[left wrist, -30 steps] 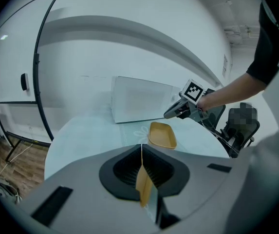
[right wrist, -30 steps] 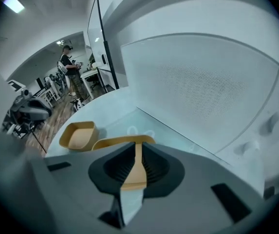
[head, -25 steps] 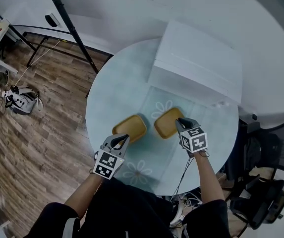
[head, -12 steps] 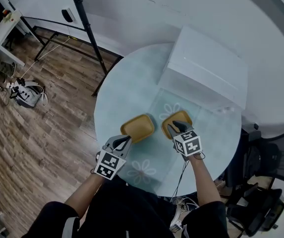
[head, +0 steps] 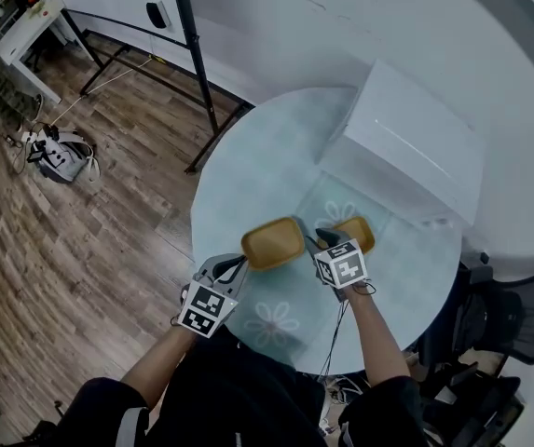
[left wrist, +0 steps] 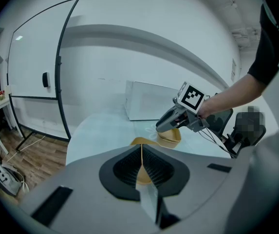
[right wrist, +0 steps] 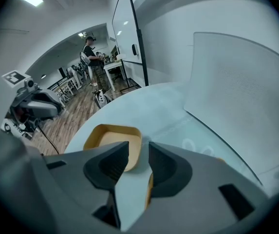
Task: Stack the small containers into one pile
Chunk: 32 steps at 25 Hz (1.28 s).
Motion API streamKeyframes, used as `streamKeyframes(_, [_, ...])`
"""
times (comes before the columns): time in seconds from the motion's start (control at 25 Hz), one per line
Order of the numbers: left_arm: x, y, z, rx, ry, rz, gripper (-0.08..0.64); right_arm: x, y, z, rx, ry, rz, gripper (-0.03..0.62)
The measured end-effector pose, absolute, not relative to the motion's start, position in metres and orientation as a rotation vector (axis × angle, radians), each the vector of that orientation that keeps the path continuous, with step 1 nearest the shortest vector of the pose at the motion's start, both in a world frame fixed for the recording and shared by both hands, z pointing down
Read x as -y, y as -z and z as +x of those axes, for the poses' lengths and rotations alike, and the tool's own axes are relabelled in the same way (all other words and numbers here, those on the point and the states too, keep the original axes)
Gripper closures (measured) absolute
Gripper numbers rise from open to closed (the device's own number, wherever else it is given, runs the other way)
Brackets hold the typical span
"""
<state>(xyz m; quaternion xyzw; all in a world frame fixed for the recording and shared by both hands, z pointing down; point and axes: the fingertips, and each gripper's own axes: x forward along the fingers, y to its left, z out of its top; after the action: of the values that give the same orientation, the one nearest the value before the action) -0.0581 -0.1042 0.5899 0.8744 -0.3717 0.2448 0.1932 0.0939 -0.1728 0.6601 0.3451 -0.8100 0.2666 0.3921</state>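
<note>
Two shallow yellow containers lie side by side on the round glass table (head: 248, 170): the left container (head: 272, 243) and the right container (head: 357, 233). My right gripper (head: 311, 238) hovers between them at the right one's left edge, jaws open. In the right gripper view the left container (right wrist: 111, 141) lies just ahead of the right gripper (right wrist: 134, 165), and a yellow rim (right wrist: 149, 188) shows in the gap by the right jaw. My left gripper (head: 236, 265) is shut and empty, short of the left container (left wrist: 140, 142) on its near side.
A white box (head: 406, 152) stands at the table's back right. A black stand (head: 192, 54) rises beyond the far left edge, over wood floor holding a bag (head: 60, 153). An office chair (head: 518, 315) sits to the right. A person (right wrist: 94, 57) stands far off.
My right gripper has shifted left, from over the right container to its left edge, between the two containers. The head view has swung. The left gripper stays shut near the left container.
</note>
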Motion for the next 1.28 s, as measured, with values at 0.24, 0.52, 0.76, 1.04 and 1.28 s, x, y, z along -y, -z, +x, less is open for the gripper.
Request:
streamKeyframes(0.24, [0.102,-0.597,-0.073,1.066,-0.684,2.416,0.545,0.176,-0.689,0.081,1.982,-0.712,0.830,0.472])
streamKeyframes(0.52, [0.104,-0.603,-0.089,1.095,-0.679,2.382,0.545,0.180,-0.706,0.071,1.909,-0.730,0.801,0.472])
streamKeyframes(0.76, [0.105,-0.610,-0.098,1.099,-0.683,2.361,0.545,0.183,-0.718,0.067,1.833,-0.748,0.788,0.472])
streamKeyframes(1.04, [0.108,-0.615,-0.102,1.090,-0.688,2.353,0.545,0.181,-0.731,0.063,1.773,-0.784,0.764,0.472])
streamKeyframes(1.28, [0.110,-0.619,-0.103,1.086,-0.692,2.347,0.545,0.177,-0.737,0.065,1.730,-0.789,0.775,0.540])
